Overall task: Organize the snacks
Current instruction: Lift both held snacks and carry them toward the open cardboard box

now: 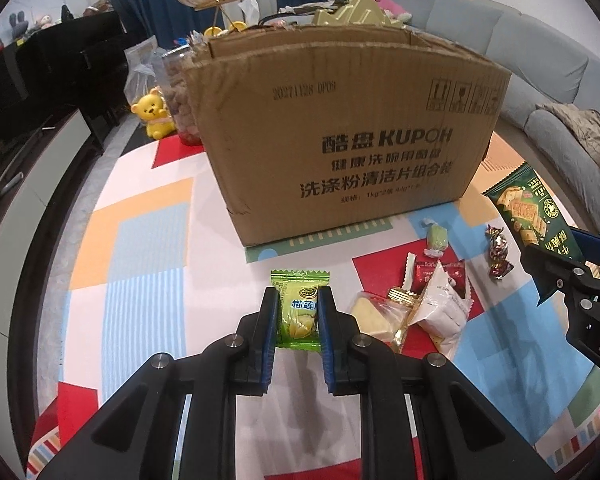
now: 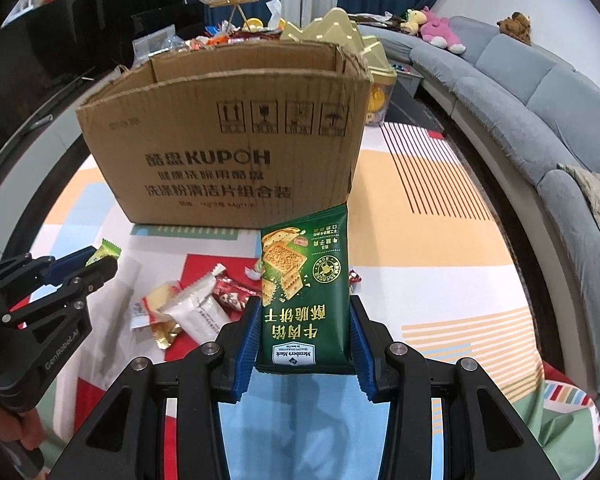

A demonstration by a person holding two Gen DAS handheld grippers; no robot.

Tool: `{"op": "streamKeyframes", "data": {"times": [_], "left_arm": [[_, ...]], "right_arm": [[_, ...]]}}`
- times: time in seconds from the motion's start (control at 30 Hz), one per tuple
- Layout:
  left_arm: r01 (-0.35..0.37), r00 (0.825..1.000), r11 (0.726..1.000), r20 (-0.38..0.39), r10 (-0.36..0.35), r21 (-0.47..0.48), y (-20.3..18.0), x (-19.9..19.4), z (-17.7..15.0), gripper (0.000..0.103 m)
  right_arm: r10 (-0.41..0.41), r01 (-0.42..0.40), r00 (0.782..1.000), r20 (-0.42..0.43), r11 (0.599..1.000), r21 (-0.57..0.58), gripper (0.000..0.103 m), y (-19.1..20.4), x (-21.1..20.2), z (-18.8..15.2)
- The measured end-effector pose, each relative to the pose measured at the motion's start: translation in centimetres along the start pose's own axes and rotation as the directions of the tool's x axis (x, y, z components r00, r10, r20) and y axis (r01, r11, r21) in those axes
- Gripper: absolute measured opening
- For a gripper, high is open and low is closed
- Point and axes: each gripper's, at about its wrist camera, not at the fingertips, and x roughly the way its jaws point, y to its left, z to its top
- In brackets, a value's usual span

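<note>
We work on a patchwork play mat [image 1: 148, 240] of red, blue and orange blocks, in a living room with a grey sofa [image 2: 540, 92] along one side.

Left gripper [image 1: 299, 316]: the blue pads are closed onto the sides of a small light-green candy packet [image 1: 298, 308], which stands upright between them and appears clear of the mat. Right gripper [image 2: 304, 332]: the jaws stand wider, pressed against the two long edges of a dark-green cracker packet [image 2: 304, 288], held by its lower end with the printing upside down.

We judge that each packet is gripped across its narrow width so that it hangs free and can be dropped over a wall without catching. The open cardboard box [image 1: 340, 140] stands just beyond both grippers — the likely destination.

Between the grippers a loose pile of snacks [image 1: 416, 308] lies on the mat: white, red and gold wrappers, near the foot of the box.

The left view shows a yellow bear figure [image 1: 154, 114] beside the box and two twist-wrapped sweets [image 1: 498, 254] near the pile. The right view alone shows the person's hand [image 2: 16, 428] on the left gripper's handle — and the cracker packet's full face.
</note>
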Motion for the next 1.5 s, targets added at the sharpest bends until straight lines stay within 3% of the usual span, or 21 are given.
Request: {"op": "streamKeyframes", "data": {"times": [0.83, 1.5], "left_arm": [[-0.043, 0.997, 0.998, 0.069, 0.047, -0.055, 0.2, -5.9, 1.3, 0.020], [-0.061, 0.987, 0.994, 0.143, 0.074, -0.094, 0.7, -9.2, 4.7, 0.020]], "right_arm": [[0.042, -0.043, 0.994, 0.098, 0.999, 0.005, 0.043, -0.6, -4.6, 1.3], [0.048, -0.050, 0.982, 0.180, 0.999, 0.007, 0.043, -1.1, -7.4, 4.2]]}}
